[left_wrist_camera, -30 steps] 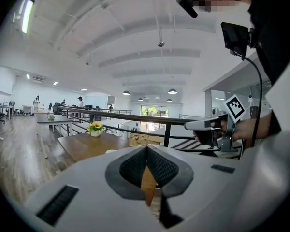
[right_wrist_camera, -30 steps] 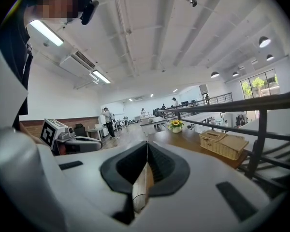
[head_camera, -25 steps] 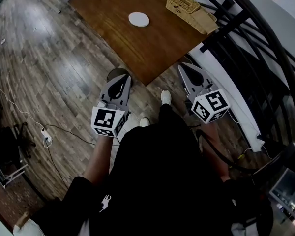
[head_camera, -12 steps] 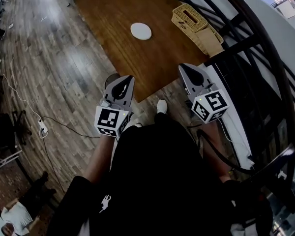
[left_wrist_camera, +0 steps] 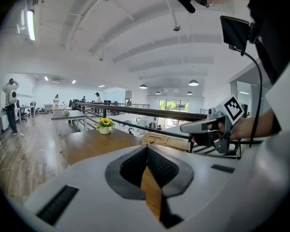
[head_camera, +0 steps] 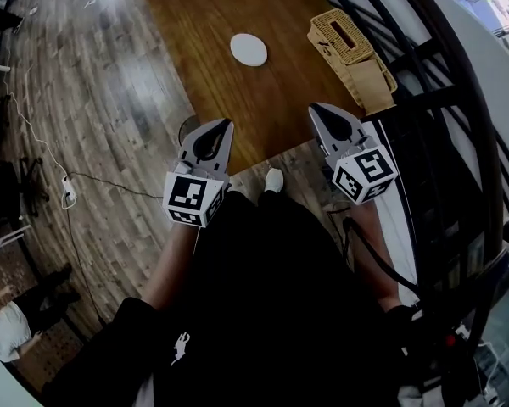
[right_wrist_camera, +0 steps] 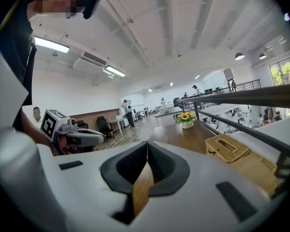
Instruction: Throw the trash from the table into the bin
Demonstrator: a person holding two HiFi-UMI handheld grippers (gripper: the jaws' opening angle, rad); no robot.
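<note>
A brown wooden table (head_camera: 212, 24) lies ahead of me. On it are a flat white round thing (head_camera: 248, 49) and a wicker box (head_camera: 346, 34) near the railing. My left gripper (head_camera: 226, 123) hovers over the table's near corner, shut and empty. My right gripper (head_camera: 313, 108) is level with it to the right, over the near edge, also shut with nothing in it. In the left gripper view the jaws (left_wrist_camera: 146, 149) meet at the tip, pointing along the table. The right gripper view shows its tips (right_wrist_camera: 147, 145) closed too.
A dark round thing (head_camera: 187, 127) stands on the floor by the table's corner, half hidden by the left gripper. A yellow flower pot (right_wrist_camera: 186, 119) sits at the table's far end. A black railing (head_camera: 424, 100) runs along the right. Cables (head_camera: 68, 189) lie on the floor at left.
Both grippers have moved forward toward the table, side by side. Their tips now reach its near edge. Both stay shut.
</note>
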